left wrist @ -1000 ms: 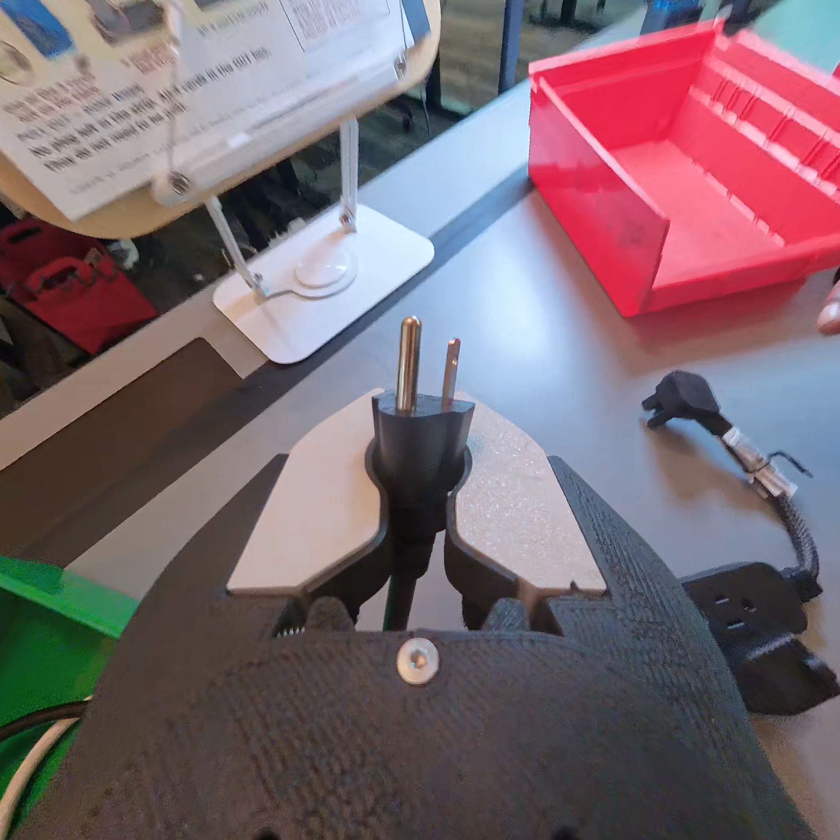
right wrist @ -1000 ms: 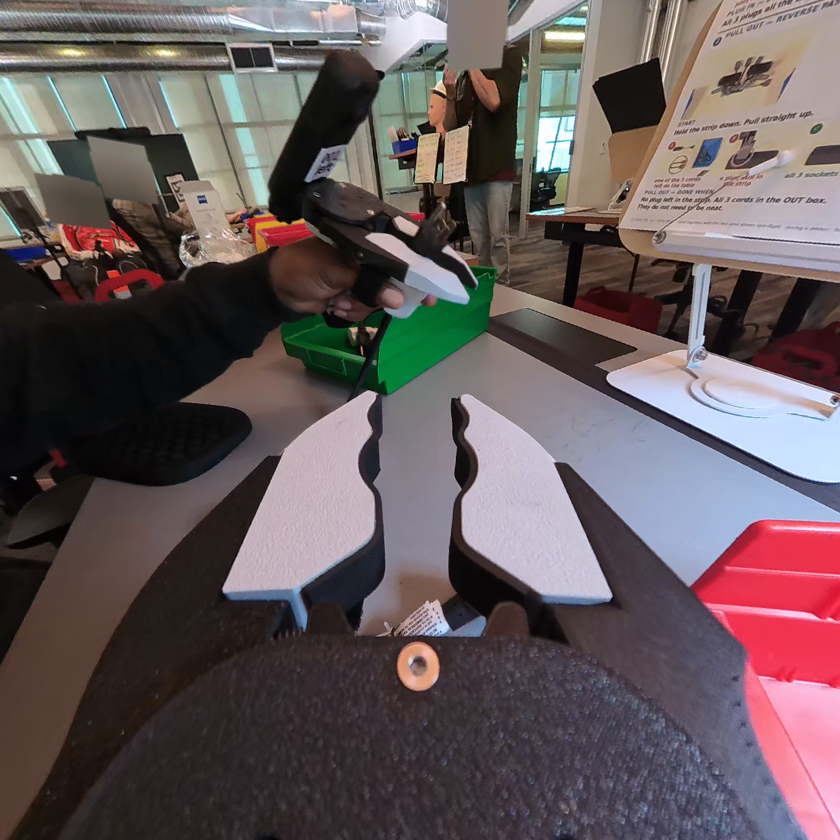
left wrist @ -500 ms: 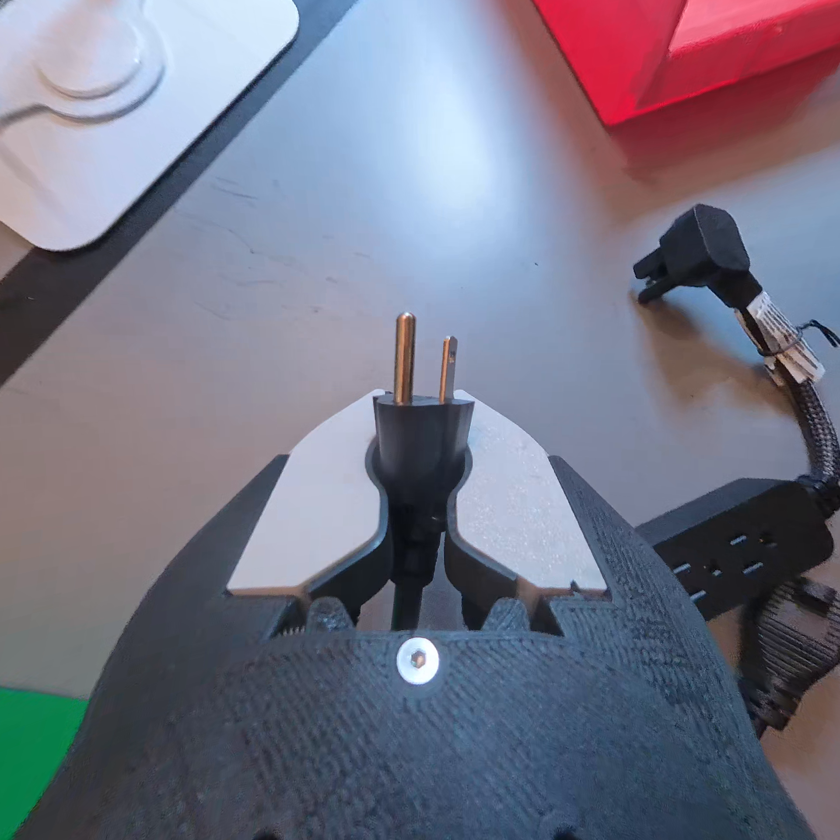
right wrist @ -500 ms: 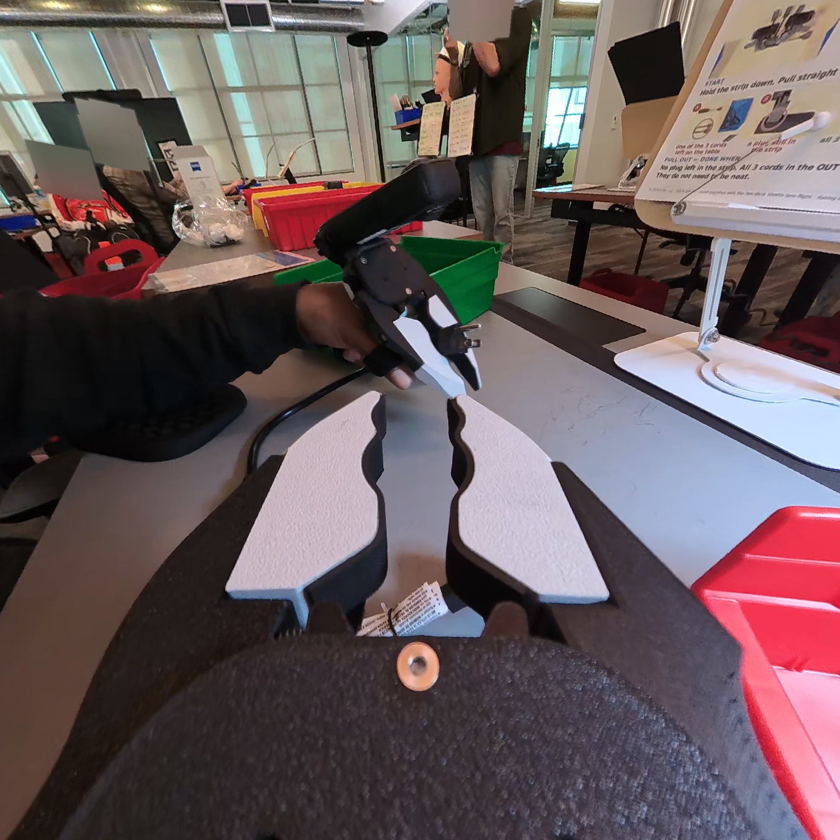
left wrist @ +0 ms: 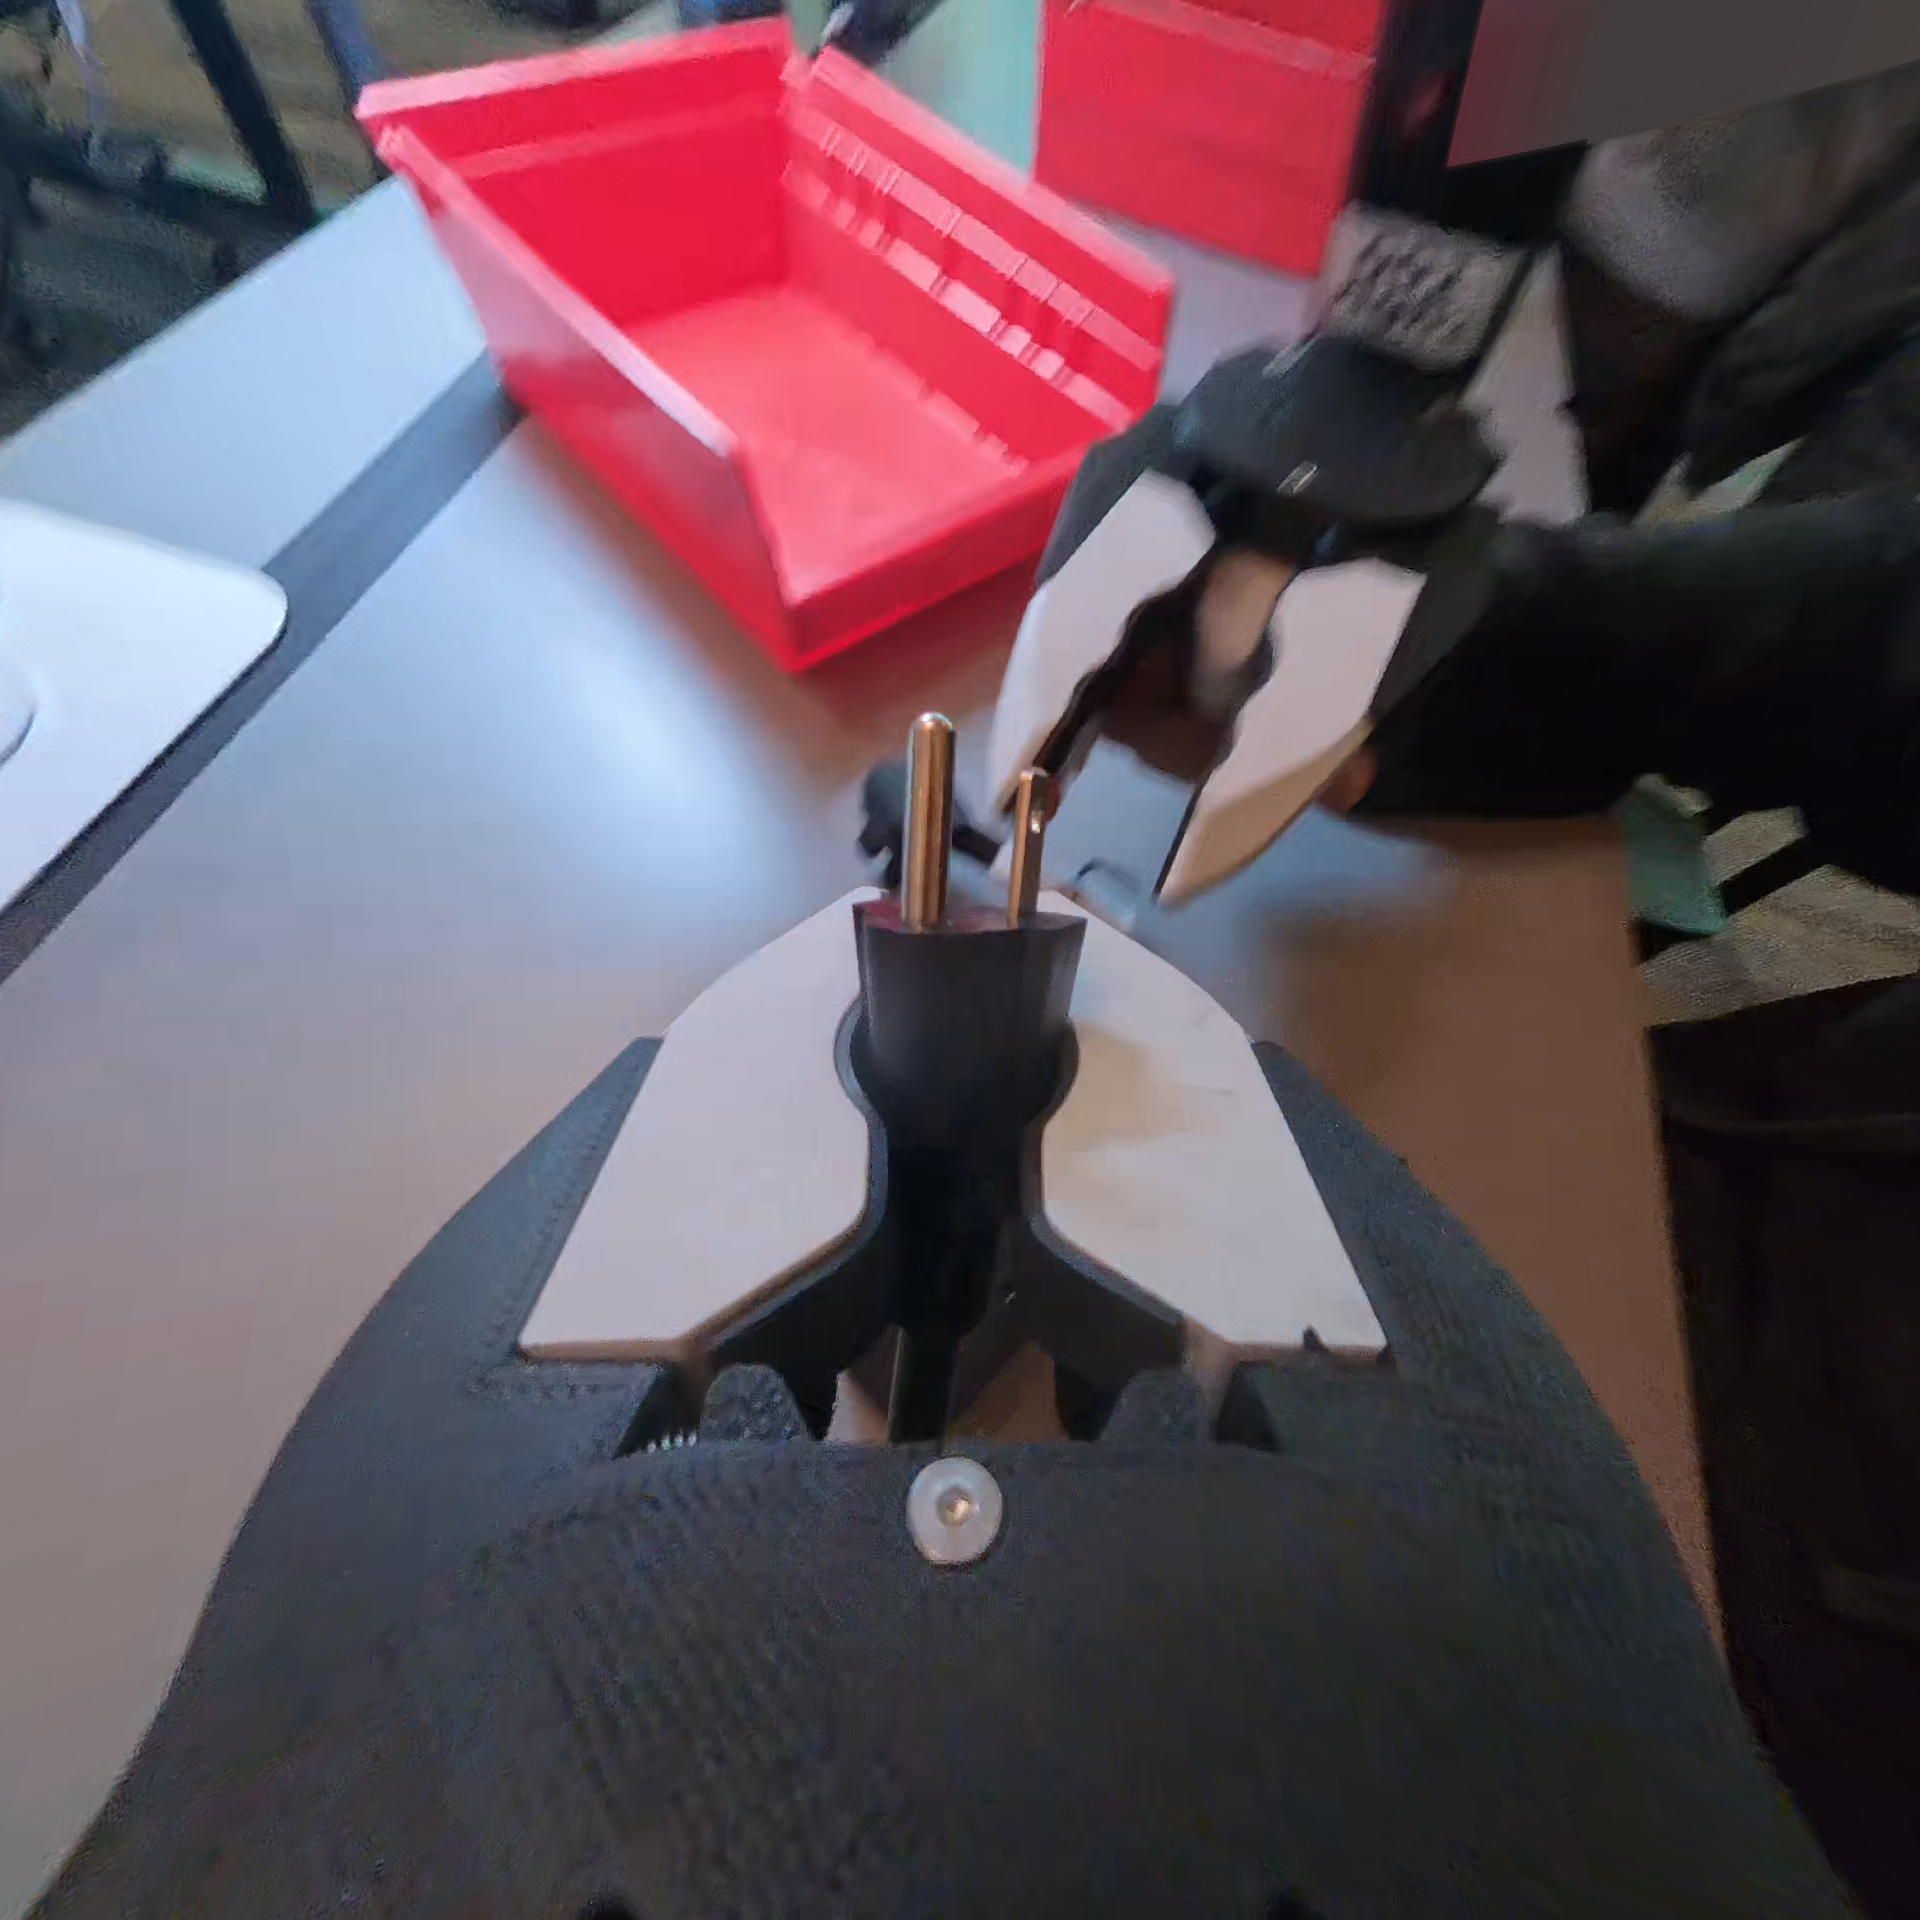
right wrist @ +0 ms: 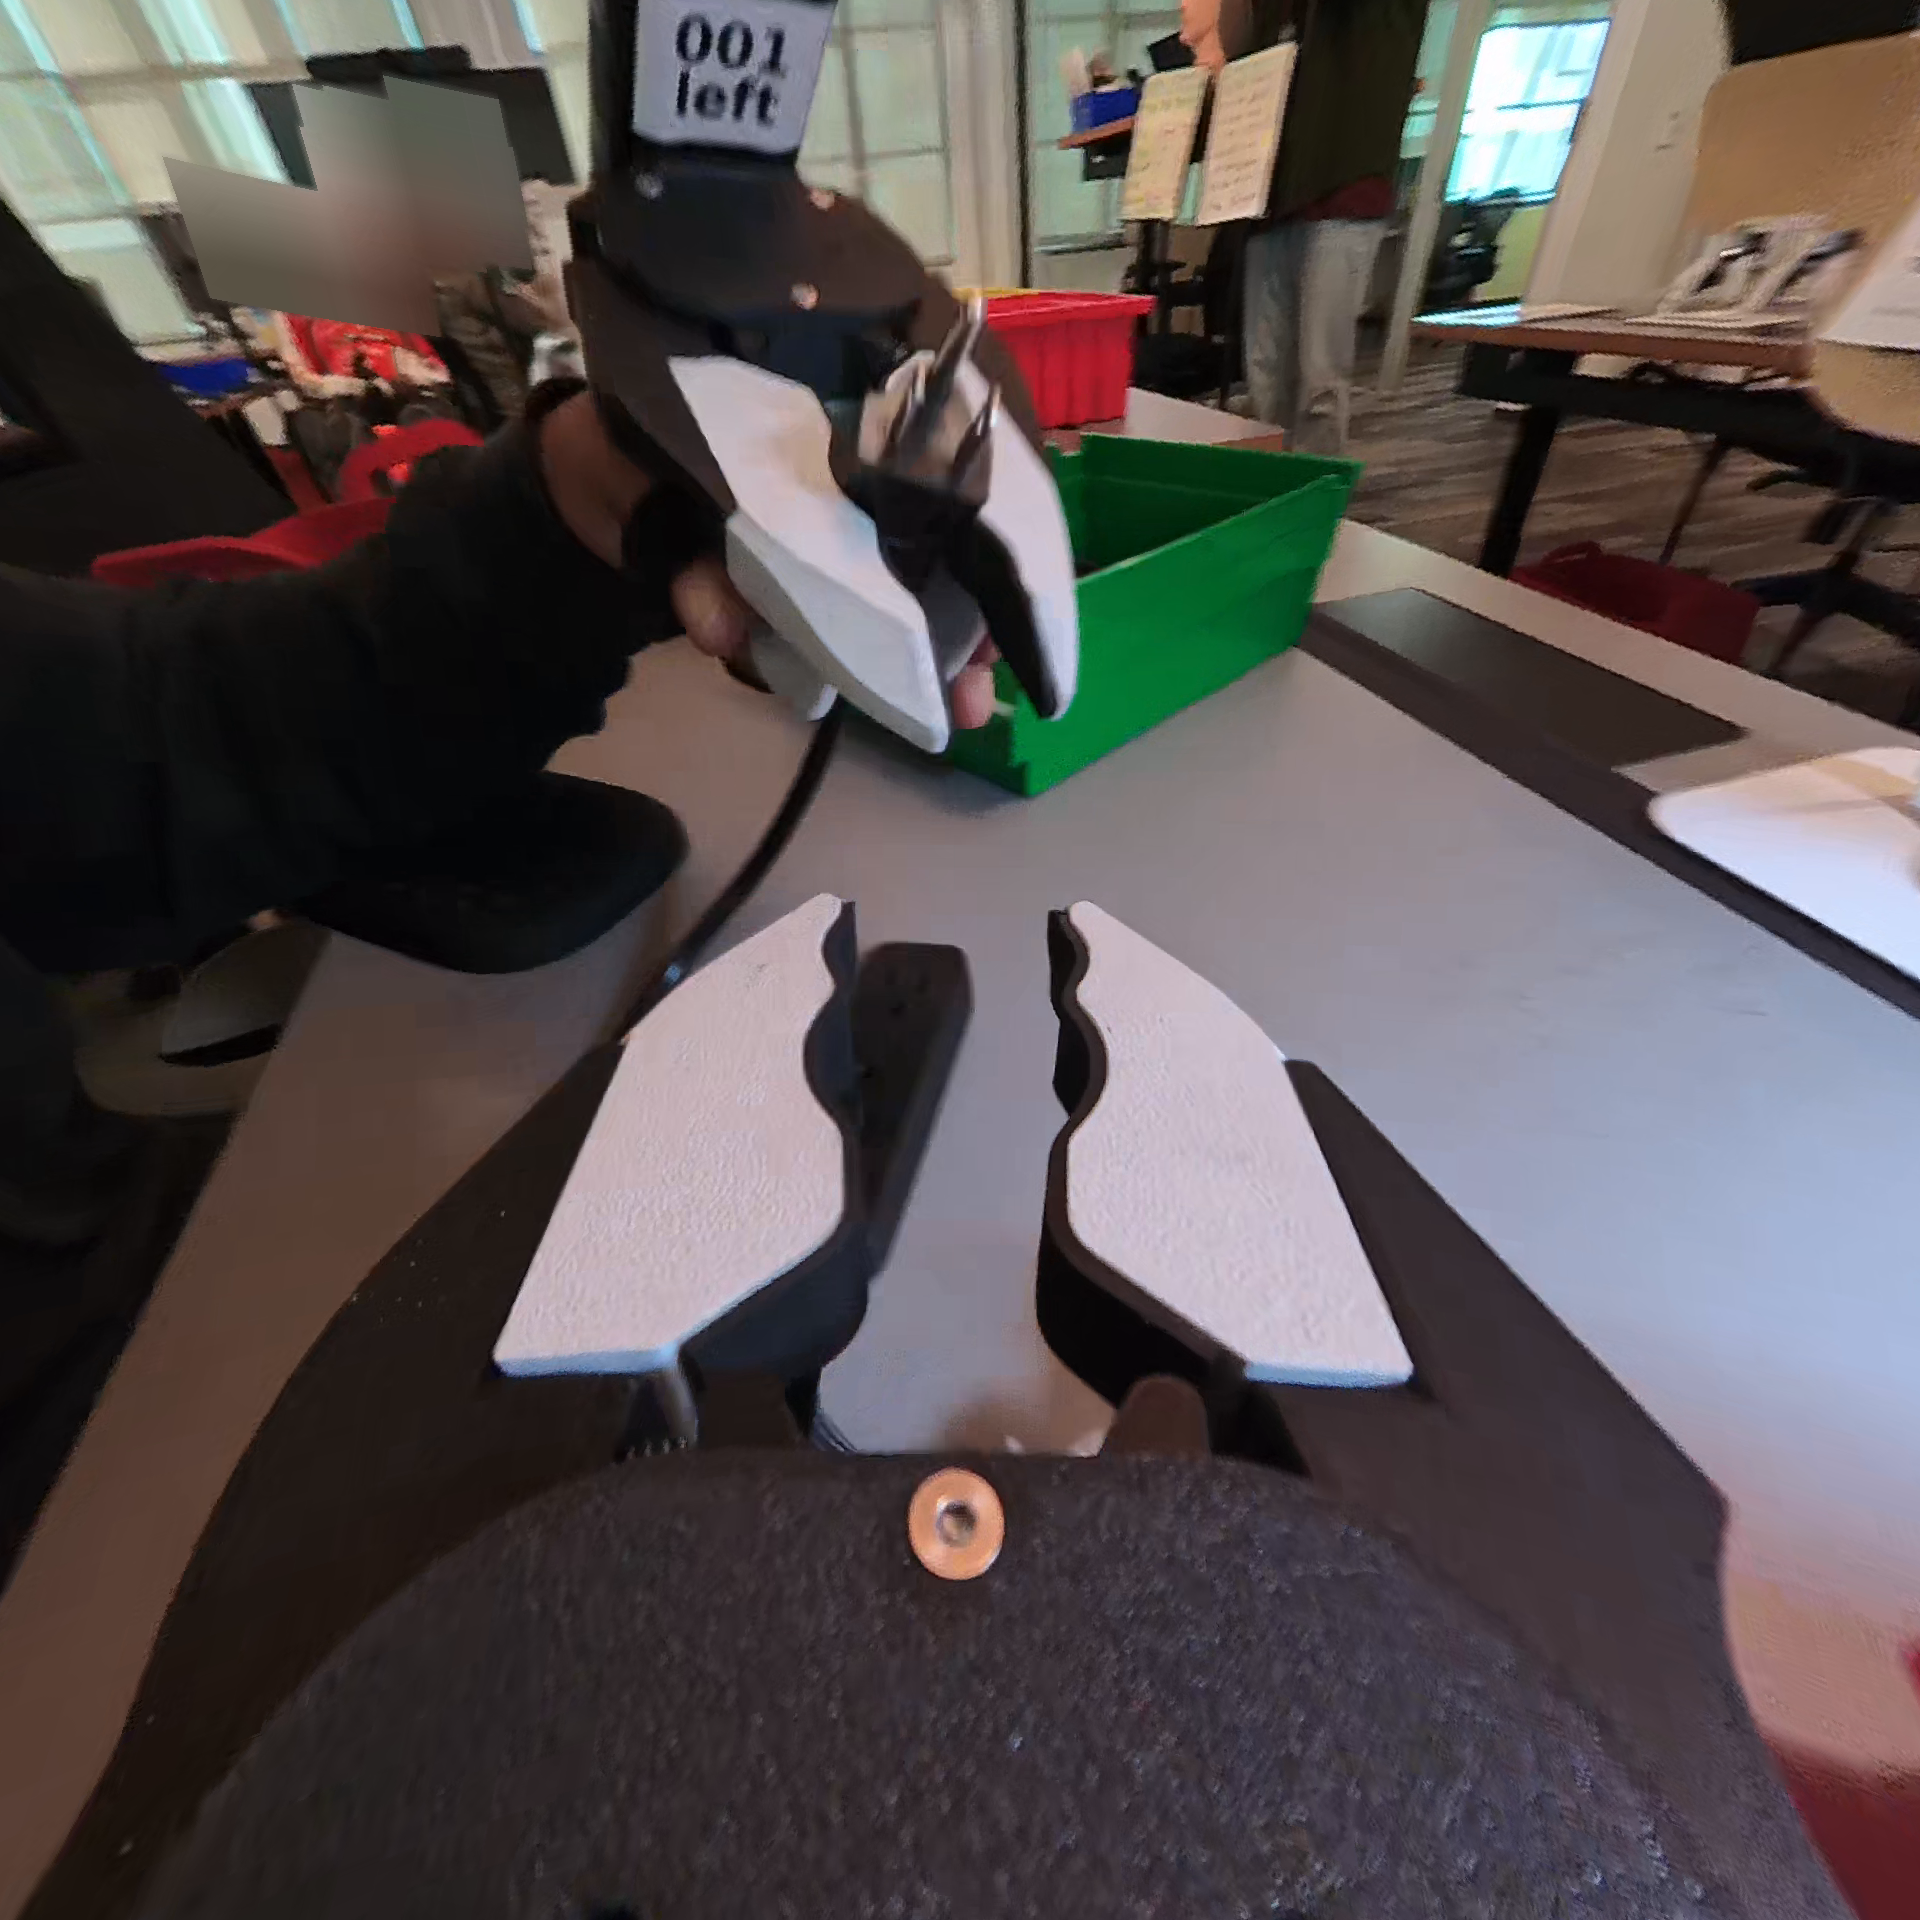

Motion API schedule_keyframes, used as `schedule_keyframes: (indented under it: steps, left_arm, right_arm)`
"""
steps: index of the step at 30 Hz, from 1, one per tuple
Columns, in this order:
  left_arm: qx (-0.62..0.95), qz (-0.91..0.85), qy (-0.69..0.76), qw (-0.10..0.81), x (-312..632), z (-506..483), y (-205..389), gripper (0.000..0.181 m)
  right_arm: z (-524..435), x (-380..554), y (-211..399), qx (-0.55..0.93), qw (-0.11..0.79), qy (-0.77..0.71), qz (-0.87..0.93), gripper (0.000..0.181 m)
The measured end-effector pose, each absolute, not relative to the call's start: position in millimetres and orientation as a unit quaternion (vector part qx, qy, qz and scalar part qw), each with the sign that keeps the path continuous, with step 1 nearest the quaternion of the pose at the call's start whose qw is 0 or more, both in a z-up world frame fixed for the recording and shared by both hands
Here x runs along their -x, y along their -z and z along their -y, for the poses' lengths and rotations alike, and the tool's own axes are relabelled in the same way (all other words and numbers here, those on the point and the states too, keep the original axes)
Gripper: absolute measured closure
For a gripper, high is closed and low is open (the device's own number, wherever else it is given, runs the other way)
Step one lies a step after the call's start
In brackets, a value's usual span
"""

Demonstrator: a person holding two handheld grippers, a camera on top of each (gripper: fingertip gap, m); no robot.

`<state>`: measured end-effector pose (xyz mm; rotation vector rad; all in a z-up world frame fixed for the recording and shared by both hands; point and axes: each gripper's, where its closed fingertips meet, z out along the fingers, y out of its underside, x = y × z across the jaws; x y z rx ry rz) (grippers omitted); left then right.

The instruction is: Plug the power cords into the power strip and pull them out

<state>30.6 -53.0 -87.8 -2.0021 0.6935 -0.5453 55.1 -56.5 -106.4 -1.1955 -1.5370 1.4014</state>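
Observation:
My left gripper [left wrist: 966,914] is shut on a black three-prong plug [left wrist: 961,997], prongs pointing forward above the grey table [left wrist: 468,831]. It also shows in the right wrist view [right wrist: 987,717], held high with the plug [right wrist: 920,499] and its black cord [right wrist: 769,831] trailing down. My right gripper [right wrist: 951,914] is open, low over the table, with the end of the black power strip [right wrist: 914,1029] showing between its fingers. In the left wrist view the right gripper [left wrist: 1091,862] hangs open just beyond the prongs. A small black plug [left wrist: 883,810] lies under it.
A red bin [left wrist: 769,343] stands behind on the table, with a second red bin [left wrist: 1195,135] farther back. A green bin [right wrist: 1174,592] sits behind the left gripper. A white stand base [right wrist: 1818,842] lies at the right. A person stands in the background. One gripper's finger ends stand about 4 centimetres off the other's.
My left gripper has swung with the plug toward the right gripper. My right gripper has dropped lower, and the power strip now shows between its fingers.

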Motion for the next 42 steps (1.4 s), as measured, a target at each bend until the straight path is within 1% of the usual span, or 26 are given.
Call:
schedule_keyframes:
  steps: [5,7,8,10,12,13,15,21,24,28,30,34,39,40,42]
  left_arm:
    - [0.732,-0.326,0.282,0.528,-94.3,77.6,25.8,0.158]
    - [0.711,-0.327,0.292,0.55,-108.2,83.6,9.7,0.158]
    - [0.702,-0.325,0.298,0.56,-112.5,86.3,3.0,0.158]
    - [0.687,-0.312,0.3,0.584,-111.0,89.0,-7.4,0.158]
    - [0.678,-0.292,0.312,0.598,-102.7,91.5,-15.2,0.159]
    - [0.674,-0.283,0.32,0.602,-98.1,92.6,-17.8,0.159]
    - [0.669,-0.273,0.323,0.612,-89.2,93.2,-19.2,0.159]
    - [0.658,-0.274,0.346,0.611,-81.5,100.3,-9.7,0.159]
    - [0.665,-0.27,0.345,0.605,-79.4,101.0,7.5,0.157]
    - [0.674,-0.26,0.37,0.584,-83.5,98.1,29.8,0.157]
    - [0.676,-0.243,0.38,0.583,-81.5,93.9,38.5,0.156]
    - [0.683,-0.199,0.407,0.573,-74.5,83.5,56.6,0.157]
    - [0.703,-0.194,0.419,0.542,-68.2,77.6,83.2,0.153]
    - [0.715,-0.201,0.41,0.53,-65.9,77.9,90.3,0.155]
    - [0.733,-0.214,0.379,0.522,-59.0,77.9,99.6,0.152]
  right_arm:
    - [115.1,-29.2,99.9,0.41,0.312,-0.561,0.648,0.123]
    - [143.1,-21.6,96.4,0.378,0.28,-0.58,0.665,0.12]
    - [154.2,-18.1,93.4,0.367,0.27,-0.592,0.665,0.124]
    - [167.1,-16.8,82.3,0.339,0.268,-0.616,0.659,0.154]
    - [164.8,-16.6,82.1,0.342,0.27,-0.606,0.666,0.176]
    - [161.5,-18.5,82.0,0.338,0.274,-0.606,0.666,0.179]
    - [154.9,-23.4,82.5,0.343,0.262,-0.617,0.658,0.179]
    - [138.6,-47.5,88.4,0.336,0.237,-0.596,0.69,0.18]
    - [127.7,-62.3,97.6,0.336,0.203,-0.571,0.721,0.179]
    - [129.4,-77.3,119.3,0.339,0.122,-0.551,0.753,0.179]
    - [125.6,-80.7,125.5,0.346,0.101,-0.55,0.754,0.179]
    - [116.3,-77.1,141.7,0.363,0.112,-0.543,0.749,0.179]
    - [100.7,-77.2,163.6,0.405,0.107,-0.487,0.766,0.179]
    - [94.1,-76.3,168.1,0.424,0.113,-0.465,0.769,0.179]
    - [86.8,-76.1,172.2,0.461,0.106,-0.443,0.762,0.179]
